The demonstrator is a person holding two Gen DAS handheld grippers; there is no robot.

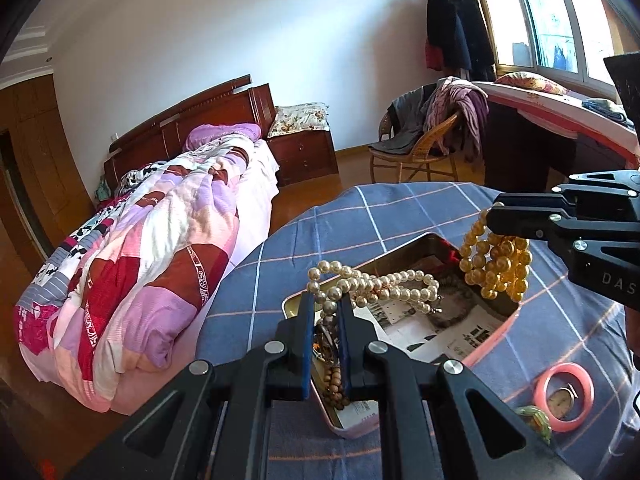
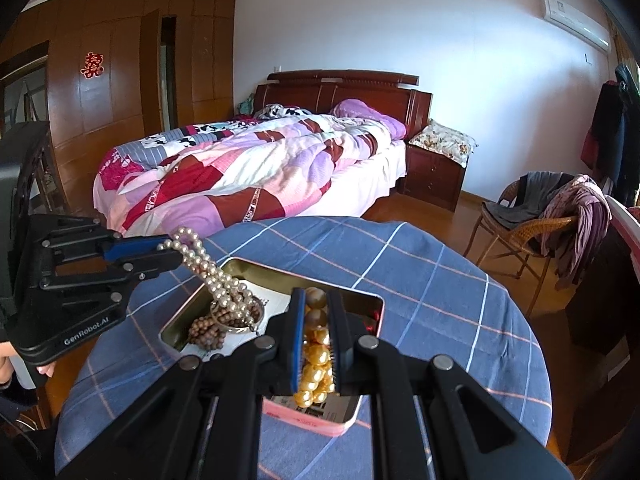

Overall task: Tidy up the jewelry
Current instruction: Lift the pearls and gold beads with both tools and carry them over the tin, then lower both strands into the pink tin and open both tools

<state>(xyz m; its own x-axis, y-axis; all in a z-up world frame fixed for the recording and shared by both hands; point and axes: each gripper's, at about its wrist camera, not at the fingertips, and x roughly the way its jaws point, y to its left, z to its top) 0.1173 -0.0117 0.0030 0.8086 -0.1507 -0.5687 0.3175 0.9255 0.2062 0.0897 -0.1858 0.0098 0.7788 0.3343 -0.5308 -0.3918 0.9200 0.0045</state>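
Checked tablecloth, gold beads in right gripper

one tin, three bead strings, one pink bangle, one watch, two grippers.

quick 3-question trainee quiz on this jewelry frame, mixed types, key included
1. True or false: the right gripper is shut on the gold bead strand.
2. The left gripper holds: A) pink bangle B) cream pearl strand C) brown bead bracelet
3. Fill in: both strands hang over the open ___ on the checked cloth.

Key: 1 true; 2 B; 3 tin
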